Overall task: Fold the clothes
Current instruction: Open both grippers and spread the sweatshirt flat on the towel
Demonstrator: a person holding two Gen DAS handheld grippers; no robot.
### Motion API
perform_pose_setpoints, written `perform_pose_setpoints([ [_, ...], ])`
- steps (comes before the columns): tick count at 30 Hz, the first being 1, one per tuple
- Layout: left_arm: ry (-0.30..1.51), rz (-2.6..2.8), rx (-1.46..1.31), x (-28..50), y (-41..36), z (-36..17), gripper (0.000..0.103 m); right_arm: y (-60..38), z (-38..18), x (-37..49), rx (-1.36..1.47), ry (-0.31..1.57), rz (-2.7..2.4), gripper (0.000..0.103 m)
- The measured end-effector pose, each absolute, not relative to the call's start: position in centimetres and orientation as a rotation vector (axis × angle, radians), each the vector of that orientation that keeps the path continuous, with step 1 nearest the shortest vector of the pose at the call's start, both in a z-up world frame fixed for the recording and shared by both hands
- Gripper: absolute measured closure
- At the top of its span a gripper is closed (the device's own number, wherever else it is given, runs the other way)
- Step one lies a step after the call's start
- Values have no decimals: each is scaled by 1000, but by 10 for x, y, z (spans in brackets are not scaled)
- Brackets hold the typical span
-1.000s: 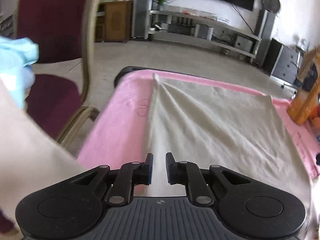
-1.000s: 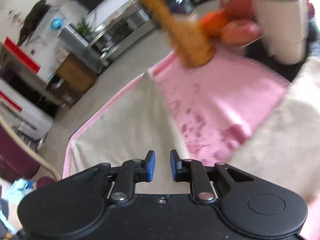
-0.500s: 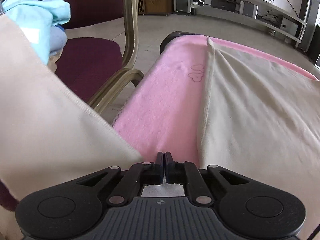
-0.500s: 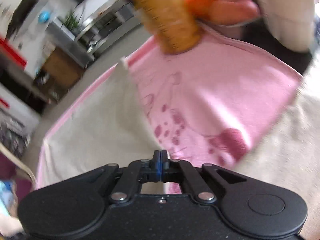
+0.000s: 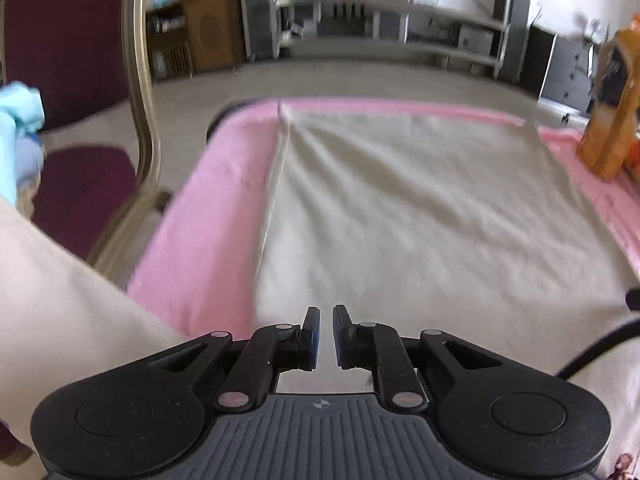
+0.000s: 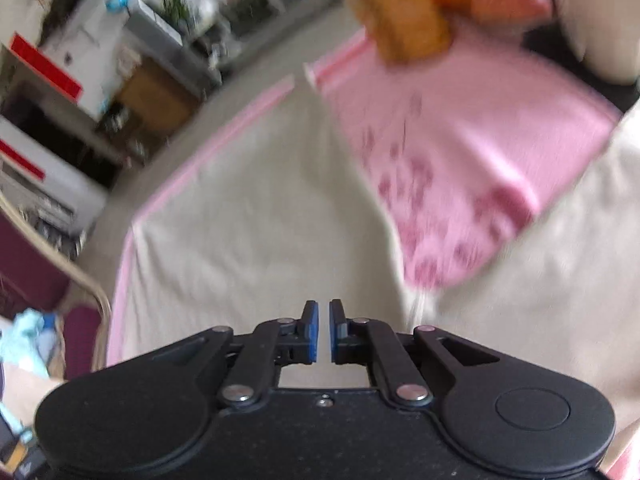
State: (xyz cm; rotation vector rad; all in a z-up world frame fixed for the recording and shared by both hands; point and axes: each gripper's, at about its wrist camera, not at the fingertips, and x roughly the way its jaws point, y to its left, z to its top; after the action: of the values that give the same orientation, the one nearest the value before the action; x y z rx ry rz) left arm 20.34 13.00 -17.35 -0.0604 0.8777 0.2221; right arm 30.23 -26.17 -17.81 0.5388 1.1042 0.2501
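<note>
We see a cream cloth (image 5: 420,208) spread flat over a pink cover (image 5: 208,240) on the desk, running straight ahead of both tools, its long axis pointing away from us toward the far edge of the desk. The left gripper (image 5: 324,334) hovers just above the near end of the cloth, close to its left hem, with its jaws parted by a narrow gap and nothing between them. The right gripper (image 6: 321,330) hangs over the near end as well, toward the cloth's right side, its jaws likewise a small gap apart and empty. From the right wrist view a further stretch of cream fabric reaches off to the right over the pink cover; we cannot tell whether it belongs to the same piece. Each tool sits nearest its own near corner, so we judge that the fold turns on the near edge, which lies directly under and just in front of the jaws. Both views are blurred, so the exact hem line is hard to place. An orange box (image 5: 612,112) stands at the far right of the desk, and a maroon chair (image 5: 80,184) stands to the left.
</note>
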Motion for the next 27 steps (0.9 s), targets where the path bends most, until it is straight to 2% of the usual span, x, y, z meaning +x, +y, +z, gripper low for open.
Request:
perform_pose_setpoints([
  [1,914,240,-65,205,133,-180,90,-264,-183,303,546,1135,238,102],
  [2,930,258,-68,204,137,-182,86,-268,-186,302,565,1145,228,102],
  [5,964,299,-75,199,146,-180,89,-284,-173,288,568,1112,155,101],
  [7,970,319,-78,190,149,-173,91,-296,-162,278,564,1083,101,97],
  [8,952,328,-69,181,148,-166,91,-301,-157,273,561,1069,75,92],
  [13,883,312,-86,122,139,-146,91,-325,-128,211,633,962,115,86],
  [15,903,264,-131,101,130,-153,91,-319,-135,195,620,994,152,82],
  [18,969,189,-98,87,108,-173,91,-305,-152,178,576,1068,202,82],
  [22,971,183,18,75,85,-184,91,-284,-172,163,458,1141,242,82],
  [24,990,196,-37,68,90,-183,91,-277,-175,161,358,1144,225,84],
  [27,1013,196,-48,48,88,-180,91,-284,-175,149,360,1161,190,84],
])
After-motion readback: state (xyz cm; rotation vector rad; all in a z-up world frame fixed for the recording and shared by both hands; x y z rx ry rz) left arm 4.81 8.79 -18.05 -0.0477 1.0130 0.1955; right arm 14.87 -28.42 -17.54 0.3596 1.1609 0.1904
